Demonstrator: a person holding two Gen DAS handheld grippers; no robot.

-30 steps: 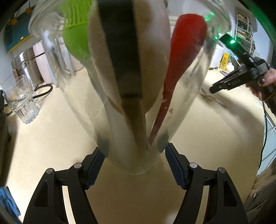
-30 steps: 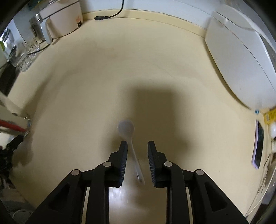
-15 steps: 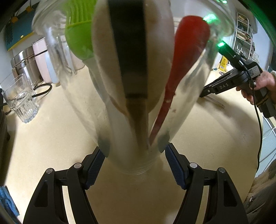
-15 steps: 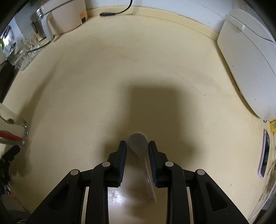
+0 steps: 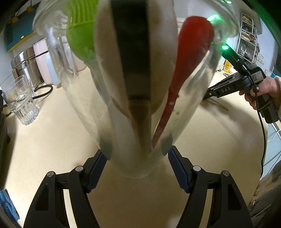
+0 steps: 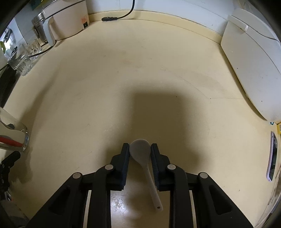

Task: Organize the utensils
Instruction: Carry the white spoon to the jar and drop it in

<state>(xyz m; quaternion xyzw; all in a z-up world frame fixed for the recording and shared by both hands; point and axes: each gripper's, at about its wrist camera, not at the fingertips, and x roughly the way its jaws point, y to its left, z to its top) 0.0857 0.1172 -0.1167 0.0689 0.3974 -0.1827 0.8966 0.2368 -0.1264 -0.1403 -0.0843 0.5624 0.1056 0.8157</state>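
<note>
Change: a second ago the translucent white plastic spoon lay ahead of the right gripper; its bowl now sits between the jaws, handle trailing back beneath them.
Right jaws: narrowly apart, closely flanking the spoon's bowl; whether the pads press on it cannot be told.
Left jaws: left gripper clamped on the base of the tall clear glass jar, unchanged over the second.
Jar contents: green silicone brush, beige spatula with black handle, red spoon, all standing inside.
Spoon location: on the surface, well to the right of the jar, not lifted.
Meaning for task: by my reading, the pickup is about to happen; the carry to the jar is not yet done.
Surface: pale yellow counter, faintly scuffed, shadowed under the right gripper.
Room: ribbed drinking glass at left, pink-and-steel appliances by the wall, white lidded appliance at right, black cable along the back edge.
Person: a hand holds the right gripper's grip.
</note>
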